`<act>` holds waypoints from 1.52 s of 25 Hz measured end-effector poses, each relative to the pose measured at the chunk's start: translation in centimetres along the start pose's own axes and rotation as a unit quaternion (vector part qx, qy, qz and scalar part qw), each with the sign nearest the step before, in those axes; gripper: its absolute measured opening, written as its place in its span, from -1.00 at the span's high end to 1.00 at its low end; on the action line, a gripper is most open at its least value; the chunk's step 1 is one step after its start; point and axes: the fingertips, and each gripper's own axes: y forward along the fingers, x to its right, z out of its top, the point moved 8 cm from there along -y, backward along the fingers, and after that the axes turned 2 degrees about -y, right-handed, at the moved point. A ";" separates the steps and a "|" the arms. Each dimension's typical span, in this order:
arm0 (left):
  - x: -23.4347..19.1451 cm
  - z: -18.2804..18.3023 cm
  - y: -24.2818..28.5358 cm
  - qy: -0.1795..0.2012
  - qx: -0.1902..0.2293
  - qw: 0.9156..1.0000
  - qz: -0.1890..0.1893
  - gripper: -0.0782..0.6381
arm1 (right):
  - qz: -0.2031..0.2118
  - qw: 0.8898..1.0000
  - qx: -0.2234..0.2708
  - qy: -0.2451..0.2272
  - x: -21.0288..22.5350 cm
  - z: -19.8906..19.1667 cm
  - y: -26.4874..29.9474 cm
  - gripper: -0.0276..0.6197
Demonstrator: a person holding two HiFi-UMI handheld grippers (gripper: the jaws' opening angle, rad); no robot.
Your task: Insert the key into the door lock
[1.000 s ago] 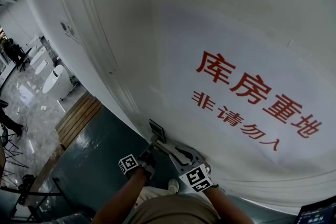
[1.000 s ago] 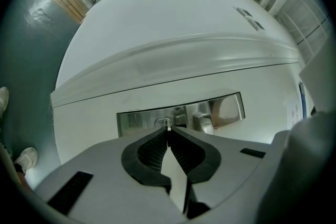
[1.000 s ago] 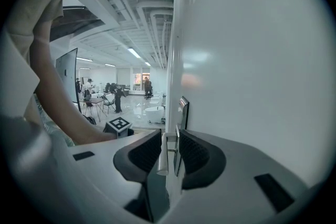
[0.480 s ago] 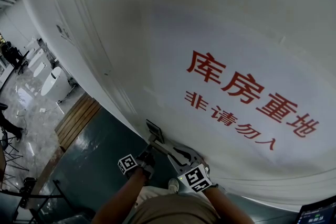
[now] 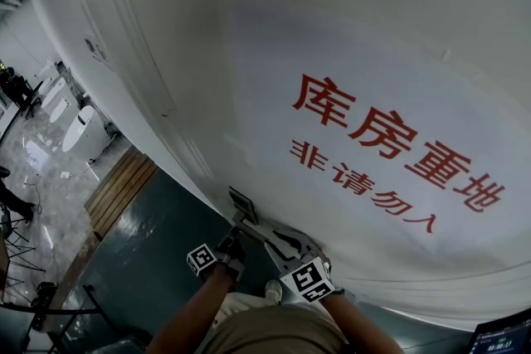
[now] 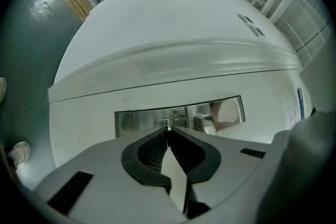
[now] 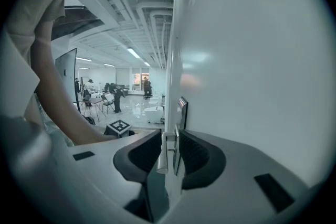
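The white door (image 5: 357,29) carries red characters and a steel lock plate (image 6: 136,119) low down. My left gripper (image 6: 168,132) is shut on a small silver key (image 6: 167,125), whose tip sits at the keyhole (image 6: 163,123) in the plate. In the head view the left gripper (image 5: 233,240) reaches the lock plate (image 5: 243,204) from below. My right gripper (image 7: 169,140) is shut on the silver door handle (image 7: 162,153), with the lock plate (image 7: 182,110) just beyond. The door handle (image 6: 208,122) also shows to the right of the keyhole. How deep the key sits is hidden.
A dark green floor (image 5: 158,253) lies left of the door, with wooden strips (image 5: 124,186) farther off. Beyond it is a bright hall with white fixtures (image 5: 83,128), tables and people (image 7: 115,94). The holder's forearm (image 7: 58,92) fills the left of the right gripper view.
Both grippers have stayed in place at the lock. Only the head camera has shifted slightly, moving the door's lettering a little left and up.
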 end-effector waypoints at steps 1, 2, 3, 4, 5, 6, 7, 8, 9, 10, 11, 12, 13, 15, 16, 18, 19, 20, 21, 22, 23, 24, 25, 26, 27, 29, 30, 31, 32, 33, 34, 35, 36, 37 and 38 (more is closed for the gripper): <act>0.0 0.0 0.0 0.000 -0.001 1.000 0.002 0.69 | -0.001 1.000 -0.001 0.000 0.0 0.0 0.0 0.58; 0.1 0.0 0.1 -0.002 -0.001 1.000 0.003 0.69 | -0.001 1.000 -0.002 0.001 -0.1 0.0 0.0 0.58; 0.2 -0.1 0.2 -0.004 -0.001 1.000 0.002 0.69 | -0.001 1.000 -0.002 0.002 -0.1 -0.1 0.0 0.58; 0.2 -0.1 0.3 -0.005 -0.001 1.000 0.001 0.69 | -0.002 1.000 -0.002 0.001 -0.2 -0.1 0.0 0.58; 0.1 0.0 0.3 -0.004 -0.002 1.000 -0.002 0.69 | -0.002 1.000 -0.002 0.000 -0.3 -0.1 0.0 0.58; -0.1 0.1 0.3 -0.002 -0.002 1.000 -0.005 0.69 | -0.002 1.000 -0.002 -0.001 -0.3 -0.1 0.0 0.58; -0.3 0.1 0.3 -0.001 -0.002 1.000 -0.007 0.69 | -0.002 1.000 -0.002 0.000 -0.4 -0.1 0.0 0.58; -0.4 0.1 0.3 -0.001 -0.002 1.000 -0.007 0.69 | -0.001 1.000 -0.003 0.001 -0.5 -0.1 0.0 0.58; -0.3 0.1 0.3 -0.002 -0.002 1.000 -0.006 0.69 | -0.001 1.000 -0.004 0.002 -0.5 -0.2 0.1 0.58; -0.2 0.1 0.3 -0.002 -0.001 1.000 -0.004 0.69 | -0.001 1.000 -0.004 0.003 -0.5 -0.2 0.1 0.58; -0.2 0.0 0.3 -0.003 -0.001 1.000 -0.003 0.69 | -0.002 1.000 -0.004 0.004 -0.6 -0.2 0.1 0.58; -0.1 0.0 0.3 -0.003 0.000 1.000 -0.002 0.69 | -0.003 1.000 -0.004 0.006 -0.6 -0.2 0.1 0.58; 0.0 -0.1 0.3 -0.004 0.001 1.000 -0.002 0.69 | -0.004 1.000 -0.003 0.007 -0.6 -0.1 0.2 0.58; -0.1 -0.1 0.3 -0.008 0.002 1.000 -0.005 0.69 | -0.004 1.000 -0.001 0.006 -0.6 0.0 0.3 0.58; -0.3 -0.1 0.3 -0.009 0.002 1.000 -0.006 0.69 | -0.003 1.000 0.000 0.006 -0.6 0.0 0.3 0.58; -0.6 0.1 0.3 -0.011 0.001 1.000 -0.007 0.69 | -0.001 1.000 0.000 0.008 -0.8 0.1 0.4 0.58; -0.7 0.1 0.3 -0.012 0.000 1.000 -0.008 0.69 | 0.000 1.000 0.000 0.007 -0.8 0.1 0.4 0.58; -0.7 0.2 0.3 -0.012 -0.001 1.000 -0.009 0.69 | 0.000 1.000 -0.001 0.006 -0.7 0.1 0.4 0.58; -0.6 0.3 0.3 -0.012 -0.004 1.000 -0.009 0.69 | 0.000 1.000 -0.002 0.004 -0.7 0.1 0.4 0.58; -0.6 0.3 0.4 -0.010 -0.007 1.000 -0.007 0.69 | 0.000 1.000 -0.003 0.004 -0.6 0.0 0.4 0.58; -0.6 0.4 0.4 -0.008 -0.009 1.000 -0.006 0.69 | 0.001 1.000 -0.003 0.005 -0.6 0.0 0.5 0.58; -0.5 0.4 0.4 -0.007 -0.010 1.000 -0.005 0.69 | 0.002 1.000 -0.002 0.006 -0.7 0.0 0.5 0.58; -0.5 0.5 0.5 -0.006 -0.010 1.000 -0.006 0.69 | 0.003 1.000 -0.002 0.006 -0.7 0.0 0.6 0.58; -0.5 0.6 0.5 -0.005 -0.010 1.000 -0.007 0.69 | 0.004 1.000 -0.002 0.005 -0.7 0.0 0.6 0.58; -0.6 0.7 0.5 -0.004 -0.010 1.000 -0.008 0.69 | 0.005 1.000 -0.002 0.005 -0.7 0.0 0.7 0.58; -0.7 0.9 0.5 -0.001 -0.011 1.000 -0.009 0.69 | 0.005 1.000 -0.003 0.007 -0.7 0.0 0.7 0.58; -0.7 0.8 0.5 -0.001 -0.010 1.000 -0.009 0.69 | 0.005 1.000 -0.005 0.006 -0.6 0.0 0.7 0.58; -0.6 0.7 0.5 -0.003 -0.008 1.000 -0.010 0.69 | 0.005 1.000 -0.006 0.004 -0.5 -0.1 0.7 0.58; -0.6 0.6 0.5 -0.007 -0.005 1.000 -0.010 0.69 | 0.005 1.000 -0.006 0.003 -0.5 -0.1 0.7 0.58; -0.6 0.4 0.5 -0.011 -0.003 1.000 -0.010 0.69 | 0.005 1.000 -0.005 0.003 -0.4 -0.1 0.7 0.58; -0.5 0.2 0.5 -0.016 -0.001 1.000 -0.010 0.69 | 0.006 1.000 -0.005 0.003 -0.4 -0.1 0.8 0.58; -0.6 0.1 0.5 -0.021 0.002 1.000 -0.008 0.69 | 0.006 1.000 -0.006 0.003 -0.4 -0.1 0.8 0.58; -0.8 0.0 0.4 -0.026 0.004 1.000 -0.005 0.69 | 0.007 1.000 -0.007 0.004 -0.5 0.0 0.9 0.58; -1.0 0.0 0.4 -0.029 0.006 1.000 -0.002 0.69 | 0.008 1.000 -0.007 0.004 -0.5 0.0 0.9 0.58; -1.0 0.1 0.3 -0.029 0.007 1.000 -0.001 0.69 | 0.009 1.000 -0.007 0.004 -0.5 0.1 1.0 0.58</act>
